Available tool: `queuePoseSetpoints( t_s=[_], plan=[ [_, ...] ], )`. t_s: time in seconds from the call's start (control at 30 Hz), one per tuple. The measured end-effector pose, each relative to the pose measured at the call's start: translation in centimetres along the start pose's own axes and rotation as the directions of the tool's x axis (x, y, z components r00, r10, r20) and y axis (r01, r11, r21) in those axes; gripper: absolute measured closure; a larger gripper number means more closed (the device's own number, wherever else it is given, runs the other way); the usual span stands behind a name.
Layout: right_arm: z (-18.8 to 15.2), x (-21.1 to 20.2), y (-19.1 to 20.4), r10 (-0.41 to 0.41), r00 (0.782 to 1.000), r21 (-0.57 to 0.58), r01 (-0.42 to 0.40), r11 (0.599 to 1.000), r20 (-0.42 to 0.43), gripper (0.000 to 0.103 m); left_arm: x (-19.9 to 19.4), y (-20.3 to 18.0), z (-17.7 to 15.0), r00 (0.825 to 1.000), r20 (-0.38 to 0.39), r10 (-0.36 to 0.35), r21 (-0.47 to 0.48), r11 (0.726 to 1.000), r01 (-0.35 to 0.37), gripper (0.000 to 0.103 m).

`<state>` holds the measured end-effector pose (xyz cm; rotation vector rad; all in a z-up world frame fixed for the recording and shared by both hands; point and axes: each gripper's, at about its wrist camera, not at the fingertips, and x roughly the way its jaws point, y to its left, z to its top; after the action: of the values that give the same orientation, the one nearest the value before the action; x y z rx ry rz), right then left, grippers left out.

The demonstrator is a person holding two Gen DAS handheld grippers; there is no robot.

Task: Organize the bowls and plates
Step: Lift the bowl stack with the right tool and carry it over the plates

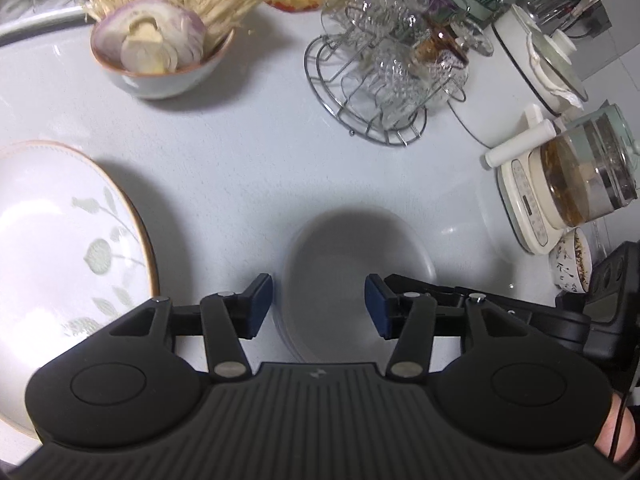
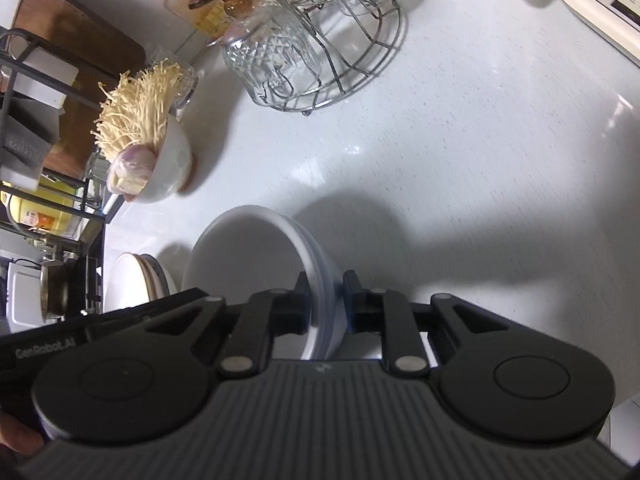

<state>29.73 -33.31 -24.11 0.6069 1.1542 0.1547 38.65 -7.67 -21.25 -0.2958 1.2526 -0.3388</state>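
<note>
A stack of plain white bowls sits on the white counter, seen tilted in the right wrist view as the white bowls. My right gripper is shut on the near rim of that stack, one finger inside and one outside. My left gripper hangs open just above the same bowls, its blue pads apart from them. A large leaf-patterned plate lies to the left. In the right wrist view it shows as a stack of plates. A bowl of onion and enoki stands farther back.
A wire rack of glass cups stands behind the bowls, with a glass kettle on a cream base and a small patterned cup at the right. A black dish shelf and a wooden board line the left side.
</note>
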Motion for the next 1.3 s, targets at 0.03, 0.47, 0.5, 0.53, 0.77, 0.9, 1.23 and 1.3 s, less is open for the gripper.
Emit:
queuePoseSetpoints(
  t_s=[0.03,0.47,0.5,0.53,0.77,0.9,1.23,1.3],
  plan=[
    [-0.1,-0.1,-0.1,0.001,1.000,0.002,-0.001,1.000,-0.001,0.084,0.1,-0.1,0.0,1.000,0.004,0.003,0.005,1.000,-0.003,0.046],
    [-1.0,-1.3,-0.6,0.034,0.999,0.032,-0.034,0.999,0.003,0.084,2.0,0.2,-0.4,0.999,-0.043,-0.001,-0.013,1.000,0.000,0.058],
    [-1.0,-1.4,-0.5,0.032,0.999,0.029,-0.032,0.999,0.005,0.084,2.0,0.3,-0.5,0.999,-0.042,-0.002,-0.018,1.000,0.001,0.062],
    [-1.0,-1.4,-0.5,0.030,1.000,0.027,-0.030,0.999,0.005,0.084,2.0,0.3,-0.5,0.999,-0.041,-0.001,-0.020,1.000,0.000,0.067],
    [-1.0,-2.0,0.0,0.022,0.999,0.009,-0.023,1.000,0.025,0.084,1.2,0.6,-0.6,1.000,-0.018,0.012,0.013,1.000,-0.012,0.086],
    [-1.1,-2.8,0.7,0.016,0.999,-0.024,-0.015,1.000,0.047,0.084,0.1,0.1,-0.7,1.000,0.000,0.020,0.036,0.999,-0.020,0.086],
    [-1.3,-5.4,3.1,0.012,0.994,-0.083,-0.003,0.997,0.109,0.084,-3.7,-0.8,-0.8,0.999,0.039,0.011,0.036,0.999,-0.012,0.086],
    [-1.2,-5.9,3.6,0.020,0.992,-0.093,-0.008,0.996,0.122,0.084,-4.6,-0.8,-0.7,0.999,0.049,0.005,0.033,0.999,-0.007,0.086]
  ],
)
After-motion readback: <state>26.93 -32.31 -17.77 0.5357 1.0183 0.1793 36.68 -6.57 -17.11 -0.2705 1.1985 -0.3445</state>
